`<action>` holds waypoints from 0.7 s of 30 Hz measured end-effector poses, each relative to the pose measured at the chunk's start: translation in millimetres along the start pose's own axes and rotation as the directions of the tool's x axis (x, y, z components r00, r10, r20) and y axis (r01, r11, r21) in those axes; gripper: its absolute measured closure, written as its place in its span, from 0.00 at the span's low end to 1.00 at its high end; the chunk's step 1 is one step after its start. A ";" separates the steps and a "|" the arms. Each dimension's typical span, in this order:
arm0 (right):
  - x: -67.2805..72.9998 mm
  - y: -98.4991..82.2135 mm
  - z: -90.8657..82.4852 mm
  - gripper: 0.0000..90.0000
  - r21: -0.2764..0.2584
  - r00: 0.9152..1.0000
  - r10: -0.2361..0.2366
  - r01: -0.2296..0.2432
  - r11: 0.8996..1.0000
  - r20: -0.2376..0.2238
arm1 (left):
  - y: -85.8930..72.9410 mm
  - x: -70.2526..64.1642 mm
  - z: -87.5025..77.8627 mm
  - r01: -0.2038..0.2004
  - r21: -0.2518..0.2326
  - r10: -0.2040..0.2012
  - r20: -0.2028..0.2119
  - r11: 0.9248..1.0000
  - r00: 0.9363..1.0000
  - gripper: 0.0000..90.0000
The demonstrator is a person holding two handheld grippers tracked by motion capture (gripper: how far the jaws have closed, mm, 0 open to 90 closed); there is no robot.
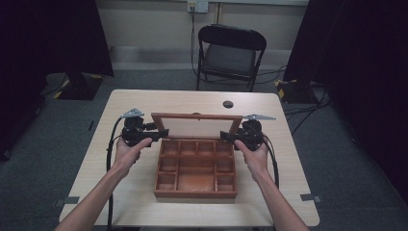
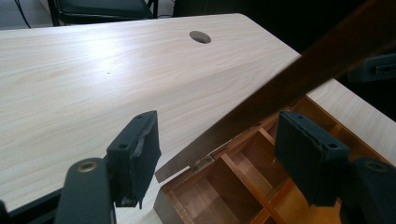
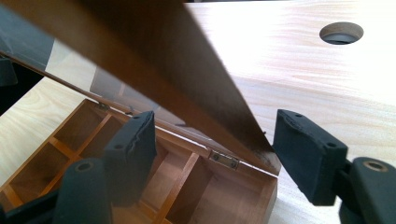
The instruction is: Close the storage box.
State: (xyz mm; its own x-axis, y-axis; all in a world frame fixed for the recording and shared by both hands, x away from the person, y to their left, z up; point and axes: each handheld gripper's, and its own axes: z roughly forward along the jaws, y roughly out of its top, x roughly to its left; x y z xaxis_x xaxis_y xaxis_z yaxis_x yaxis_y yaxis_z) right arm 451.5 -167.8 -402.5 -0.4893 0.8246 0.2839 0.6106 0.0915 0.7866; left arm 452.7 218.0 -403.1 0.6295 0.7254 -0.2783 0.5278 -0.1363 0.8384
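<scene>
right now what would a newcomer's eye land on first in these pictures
Most likely the wooden compartment box in the middle of the pale table, its glass-paned lid raised at the far edge. Next, the left gripper and right gripper flank the lid's two ends, jaws apart around the frame without pressing it. Beyond the table stands a black folding chair.

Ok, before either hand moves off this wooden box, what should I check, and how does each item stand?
1. Lid raised, leaning back on its hinges: ok.
2. Left gripper jaws apart, not pressing the lid edge: ok.
3. Right gripper jaws apart, lid frame between them, pads clear: ok.
4. Box flat on the table: ok.
5. Compartments empty: ok.
6. Lid stays up unaided: cannot tell.
</scene>
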 end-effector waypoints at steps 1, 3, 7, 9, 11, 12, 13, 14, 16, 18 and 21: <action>0.2 -0.5 -0.4 0.33 0.001 1.000 -0.005 0.005 1.000 -0.002 | 0.0 -0.1 -0.2 -0.004 0.001 0.004 -0.002 1.000 1.000 0.34; 1.0 -1.6 -1.2 0.31 0.001 1.000 -0.015 0.015 1.000 -0.001 | -0.1 0.0 -0.1 0.000 0.003 0.000 0.006 1.000 1.000 0.34; -0.3 -2.6 -3.9 0.27 0.005 1.000 0.008 -0.008 1.000 -0.009 | -0.5 0.3 1.2 0.000 0.019 -0.001 0.014 1.000 1.000 0.31; -0.6 -3.0 -4.5 0.27 0.005 1.000 0.011 -0.011 1.000 -0.010 | -0.5 0.2 1.3 0.002 0.020 -0.003 0.013 1.000 1.000 0.31; -1.3 -3.8 -6.9 0.26 0.002 1.000 0.012 -0.012 1.000 -0.007 | -0.4 -0.8 1.3 0.005 0.019 -0.006 0.014 1.000 1.000 0.30; -1.8 -4.0 -8.0 0.26 0.002 1.000 0.013 -0.013 1.000 -0.010 | -0.3 -1.0 1.2 0.005 0.019 -0.006 0.016 1.000 1.000 0.30; -2.0 -4.1 -8.9 0.26 0.003 1.000 0.015 -0.015 1.000 -0.011 | -0.2 -1.2 1.3 0.003 0.018 -0.003 0.018 1.000 1.000 0.30; -2.7 -4.9 -10.7 0.26 0.003 1.000 0.013 -0.013 1.000 -0.008 | 0.0 -1.4 1.4 0.002 0.017 -0.003 0.017 1.000 1.000 0.30; -3.9 -6.5 -13.4 0.25 0.007 1.000 0.018 -0.018 1.000 -0.009 | 0.1 -1.7 1.6 0.010 0.011 -0.011 0.021 1.000 1.000 0.30; -5.6 -8.9 -15.9 0.26 0.009 1.000 0.015 -0.015 1.000 -0.005 | 0.8 -2.4 1.2 0.007 0.012 -0.007 0.021 1.000 1.000 0.30; -8.2 -12.9 -21.3 0.26 0.022 1.000 0.020 -0.020 1.000 -0.004 | 1.6 -3.3 0.2 0.007 0.011 -0.007 0.024 1.000 1.000 0.29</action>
State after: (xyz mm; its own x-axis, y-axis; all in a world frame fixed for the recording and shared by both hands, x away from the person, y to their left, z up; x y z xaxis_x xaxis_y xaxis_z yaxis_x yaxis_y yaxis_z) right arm 434.4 -187.6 -403.3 -0.4795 0.8240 0.3019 0.6339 0.0873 0.7684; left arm 451.6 215.2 -400.9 0.6396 0.7097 -0.2954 0.5381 -0.1389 0.8313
